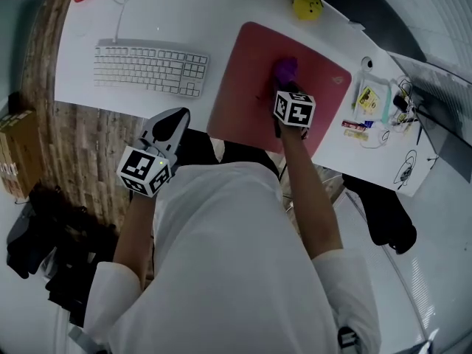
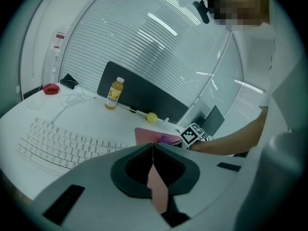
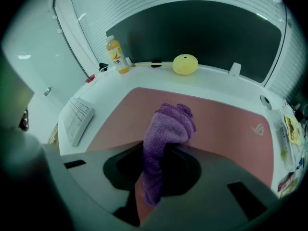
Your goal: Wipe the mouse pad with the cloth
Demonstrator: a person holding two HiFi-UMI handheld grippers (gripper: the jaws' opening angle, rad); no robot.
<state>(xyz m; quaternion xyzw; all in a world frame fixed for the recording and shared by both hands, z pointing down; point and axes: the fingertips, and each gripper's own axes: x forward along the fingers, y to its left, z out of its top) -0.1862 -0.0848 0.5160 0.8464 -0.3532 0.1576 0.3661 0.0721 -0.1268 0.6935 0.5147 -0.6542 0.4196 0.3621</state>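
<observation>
Purple cloth is held against the pink mouse pad by the right hand-held gripper.
The cloth is clamped between that hand-held gripper's jaws, and its bunched end is laid on the middle of the mouse pad on the white table. The left hand-held gripper is kept closed on nothing, near the table's front edge beside the keyboard.

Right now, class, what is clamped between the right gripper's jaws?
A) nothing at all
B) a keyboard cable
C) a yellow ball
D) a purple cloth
D: the right gripper is shut on the purple cloth, whose bunched end sticks out over the pink mouse pad.
</observation>
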